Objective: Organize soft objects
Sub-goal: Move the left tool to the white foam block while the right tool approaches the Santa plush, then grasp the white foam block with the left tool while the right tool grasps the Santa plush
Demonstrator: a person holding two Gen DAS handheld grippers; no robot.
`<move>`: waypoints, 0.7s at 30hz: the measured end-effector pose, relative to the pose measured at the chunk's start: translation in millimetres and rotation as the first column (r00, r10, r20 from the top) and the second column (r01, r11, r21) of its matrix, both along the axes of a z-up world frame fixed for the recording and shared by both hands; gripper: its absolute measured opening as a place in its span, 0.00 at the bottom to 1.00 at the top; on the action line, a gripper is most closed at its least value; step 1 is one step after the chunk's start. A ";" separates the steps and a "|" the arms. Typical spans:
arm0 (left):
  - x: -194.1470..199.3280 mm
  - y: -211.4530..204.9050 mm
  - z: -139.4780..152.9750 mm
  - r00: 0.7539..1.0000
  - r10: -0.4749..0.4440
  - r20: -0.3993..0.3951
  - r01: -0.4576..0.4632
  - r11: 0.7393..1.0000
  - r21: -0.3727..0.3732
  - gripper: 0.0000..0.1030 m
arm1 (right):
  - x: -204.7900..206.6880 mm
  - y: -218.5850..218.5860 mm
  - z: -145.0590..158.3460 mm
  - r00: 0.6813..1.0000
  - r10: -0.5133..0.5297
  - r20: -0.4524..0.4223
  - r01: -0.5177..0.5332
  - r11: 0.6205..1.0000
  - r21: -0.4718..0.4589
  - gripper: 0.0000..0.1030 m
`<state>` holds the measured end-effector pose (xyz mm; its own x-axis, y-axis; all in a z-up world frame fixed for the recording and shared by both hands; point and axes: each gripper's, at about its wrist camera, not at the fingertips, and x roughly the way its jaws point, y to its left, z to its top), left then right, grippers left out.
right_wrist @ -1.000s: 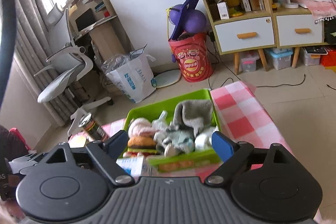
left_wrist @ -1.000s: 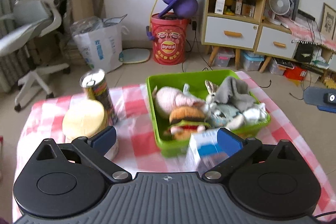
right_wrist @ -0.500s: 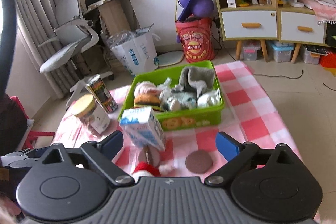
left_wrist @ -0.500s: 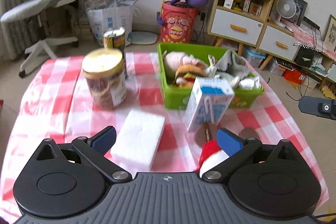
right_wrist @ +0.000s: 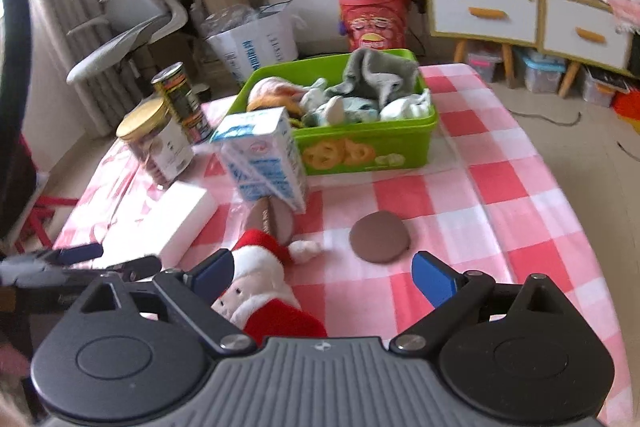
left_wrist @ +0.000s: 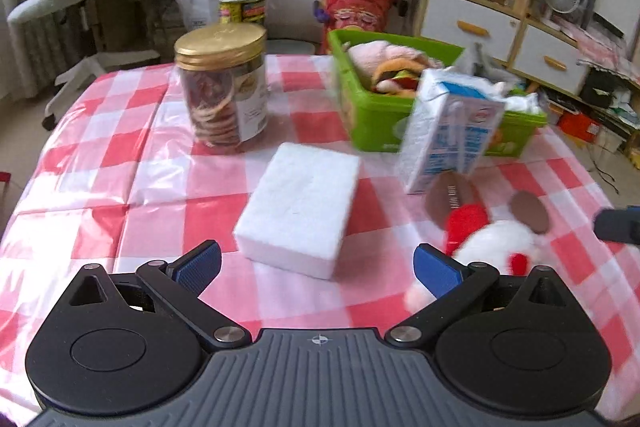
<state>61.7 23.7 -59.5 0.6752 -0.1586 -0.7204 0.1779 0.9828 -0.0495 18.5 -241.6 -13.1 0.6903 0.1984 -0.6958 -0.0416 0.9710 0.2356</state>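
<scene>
A green bin at the table's far side holds several plush toys, among them a burger plush and a grey cloth. A Santa plush lies on the checked cloth near the front. My right gripper hangs open over it, and the Santa's head lies just inside the left finger without being pinched. A white foam block lies flat in front of my left gripper, which is open and holds nothing.
A blue-and-white milk carton stands tilted in front of the bin. Two brown discs lie near the Santa. A gold-lidded cookie jar and a tin can stand at the left. An office chair, shelves and a red tub stand beyond the table.
Both grippers have sunk and drawn back from the bin towards the table's near side. The foam block and the Santa plush have come into view close to the fingers.
</scene>
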 end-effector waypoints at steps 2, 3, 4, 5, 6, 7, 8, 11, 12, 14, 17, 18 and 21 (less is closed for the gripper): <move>3.9 4.4 -8.0 1.000 0.011 0.020 -0.011 1.000 -0.003 0.95 | -0.3 8.2 -9.4 0.999 0.034 0.011 -0.034 0.999 -0.027 0.79; 5.8 5.9 -11.6 0.999 0.014 0.030 -0.014 1.000 -0.001 0.95 | -0.5 12.4 -13.9 0.998 0.055 0.012 -0.054 0.998 -0.040 0.79; 7.7 6.7 -15.2 0.999 0.013 0.039 -0.014 1.000 0.003 0.95 | -1.0 17.6 -18.5 0.997 0.077 0.014 -0.076 0.996 -0.053 0.79; 9.5 7.4 -18.8 0.999 0.010 0.048 -0.010 1.000 0.005 0.95 | -1.2 21.5 -22.5 0.995 0.102 0.017 -0.100 0.993 -0.066 0.79; 11.2 8.2 -22.5 0.999 0.006 0.053 -0.006 1.000 0.007 0.95 | -1.5 25.5 -26.4 0.992 0.126 0.019 -0.124 0.989 -0.076 0.79; 13.3 9.2 -26.1 0.999 0.001 0.054 -0.001 1.000 0.008 0.95 | -1.8 29.8 -30.3 0.988 0.152 0.022 -0.150 0.985 -0.085 0.79; 15.2 9.3 -29.5 0.999 -0.004 0.052 0.003 1.000 0.009 0.95 | -1.9 33.6 -33.6 0.984 0.178 0.024 -0.175 0.980 -0.091 0.79; 21.3 8.1 -38.4 0.999 -0.009 0.037 0.009 1.000 0.017 0.95 | 0.2 42.5 -44.2 0.974 0.225 0.013 -0.223 0.970 -0.101 0.79; 22.9 7.7 -41.1 0.999 -0.010 0.031 0.009 1.000 0.020 0.95 | 1.3 45.1 -47.9 0.972 0.234 0.003 -0.233 0.967 -0.104 0.79; 26.3 6.4 -46.5 1.000 -0.013 0.018 0.012 0.999 0.030 0.95 | 3.8 50.0 -56.0 0.968 0.251 -0.018 -0.251 0.961 -0.114 0.79; 25.6 4.2 -50.0 0.999 -0.028 0.046 0.026 0.999 0.041 0.95 | 7.4 56.0 -69.3 0.963 0.263 -0.052 -0.268 0.954 -0.137 0.79; 25.8 4.1 -50.6 0.998 -0.028 0.050 0.026 0.999 0.037 0.95 | 8.5 57.3 -74.0 0.962 0.264 -0.063 -0.271 0.952 -0.144 0.79; 26.3 4.5 -51.5 0.997 -0.031 0.065 0.029 0.999 0.035 0.95 | 7.6 60.5 -83.1 0.961 0.272 -0.048 -0.276 0.943 -0.186 0.86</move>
<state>88.0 28.2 -111.0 0.7167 -0.1556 -0.6799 0.2093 0.9778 -0.0031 26.1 -181.1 -96.2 0.6122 0.2417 -0.7528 -0.3097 0.9494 0.0530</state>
